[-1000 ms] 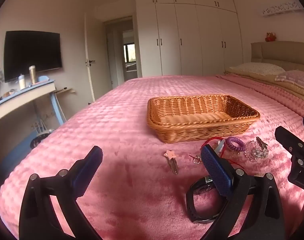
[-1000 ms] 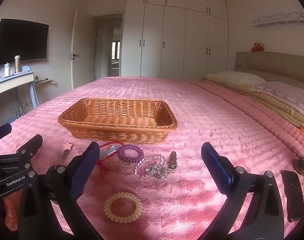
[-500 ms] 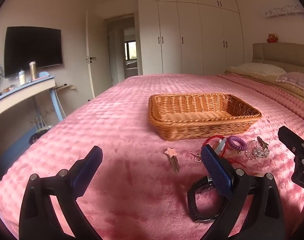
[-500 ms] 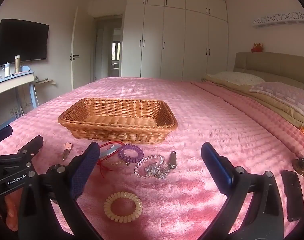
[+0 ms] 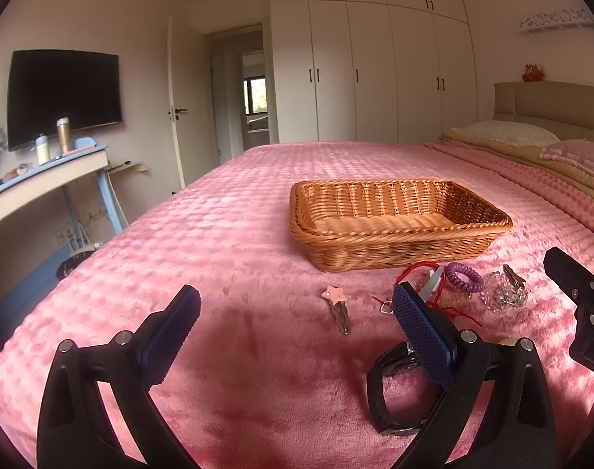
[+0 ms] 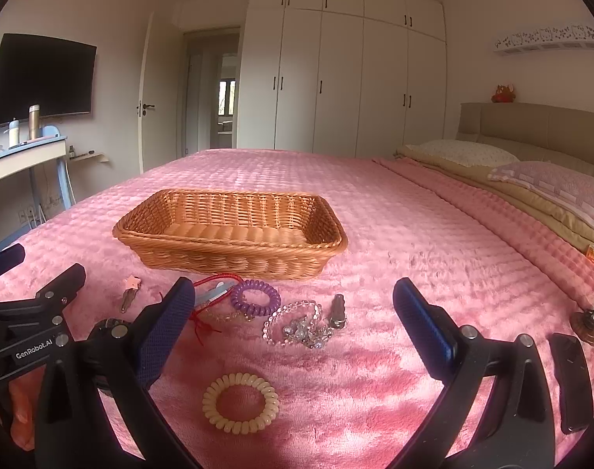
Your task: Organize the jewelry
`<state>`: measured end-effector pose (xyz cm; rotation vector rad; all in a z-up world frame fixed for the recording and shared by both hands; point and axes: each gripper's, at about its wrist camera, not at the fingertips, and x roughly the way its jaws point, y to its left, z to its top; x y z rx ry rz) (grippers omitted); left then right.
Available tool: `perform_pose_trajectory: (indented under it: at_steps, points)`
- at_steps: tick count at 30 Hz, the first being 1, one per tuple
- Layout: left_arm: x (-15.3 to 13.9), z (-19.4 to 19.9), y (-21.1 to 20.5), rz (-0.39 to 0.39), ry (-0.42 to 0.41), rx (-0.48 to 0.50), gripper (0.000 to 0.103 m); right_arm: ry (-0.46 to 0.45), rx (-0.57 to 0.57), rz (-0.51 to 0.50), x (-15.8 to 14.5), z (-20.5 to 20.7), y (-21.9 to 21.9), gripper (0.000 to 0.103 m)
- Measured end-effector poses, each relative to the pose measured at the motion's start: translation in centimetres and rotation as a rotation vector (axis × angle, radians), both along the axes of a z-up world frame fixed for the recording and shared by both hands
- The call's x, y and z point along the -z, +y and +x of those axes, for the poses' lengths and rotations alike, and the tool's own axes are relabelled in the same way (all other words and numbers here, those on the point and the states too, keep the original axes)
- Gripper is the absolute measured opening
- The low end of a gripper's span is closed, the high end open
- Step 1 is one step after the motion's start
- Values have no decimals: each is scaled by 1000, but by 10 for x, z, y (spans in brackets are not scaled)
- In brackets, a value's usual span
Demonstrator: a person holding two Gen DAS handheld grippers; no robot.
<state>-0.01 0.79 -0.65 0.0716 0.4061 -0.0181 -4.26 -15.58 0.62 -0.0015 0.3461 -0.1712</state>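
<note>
Pink bedspread [image 6: 433, 234] carries your wicker basket [image 6: 234, 252]; jewelry lies before it: purple coil bracelet [image 6: 255, 297], clear bead bracelet [image 6: 297, 324], cream coil [image 6: 240, 402]. Your left gripper [image 5: 297, 332] and right gripper [image 6: 293, 316] hover spread, holding nothing.

wall television [image 5: 64, 95], white wardrobe [image 6: 343, 78], pillows [image 6: 464, 152]

You face a bedroom with pale walls. A bed [image 6: 414, 211] under a pink quilt fills the foreground, pillows [image 6: 464, 152] and a beige headboard [image 6: 531, 125] to your right. White wardrobes [image 6: 343, 78] line the far wall beside an open door [image 6: 156, 93]. On your left, a dark TV [image 5: 62, 93] hangs above a desk [image 5: 43, 179]. Daylight is soft.
</note>
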Motion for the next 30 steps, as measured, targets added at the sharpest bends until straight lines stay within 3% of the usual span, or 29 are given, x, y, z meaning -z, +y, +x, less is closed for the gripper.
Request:
perform_pose_trajectory:
  at_steps: [30]
  points:
    - [3,0,1,-2,13,0,96,2,-1,-7,1,1,1,97]
